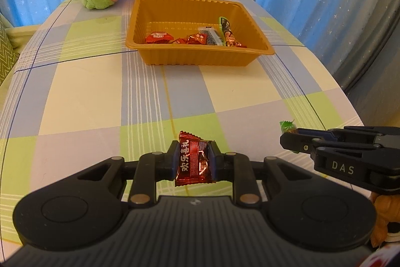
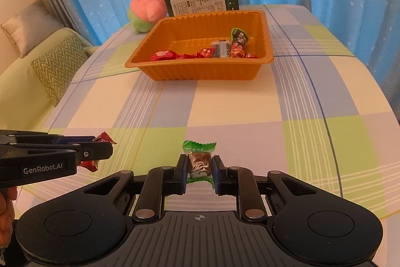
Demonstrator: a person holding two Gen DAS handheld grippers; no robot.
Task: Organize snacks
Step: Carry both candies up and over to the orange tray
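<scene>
**Both claws loaded, tray ahead**

A checked tabletop point(image 1: 100, 91) carries an orange tray point(image 1: 200, 56) of snacks at twelve o'clock. The left claw point(image 1: 193, 159) is closed on a red candy point(image 1: 193, 162); the right claw point(image 2: 200, 167) pinches a green-wrapped candy point(image 2: 199, 159). This looks like the carrying step; next, reach forward and release over the tray.

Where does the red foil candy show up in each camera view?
Left wrist view: the red foil candy sits bottom centre, clamped in the left tool.
Right wrist view: it pokes out at the left edge, partly hidden by that tool.
Shared landmark: the orange tray lies beyond it in both.
</scene>
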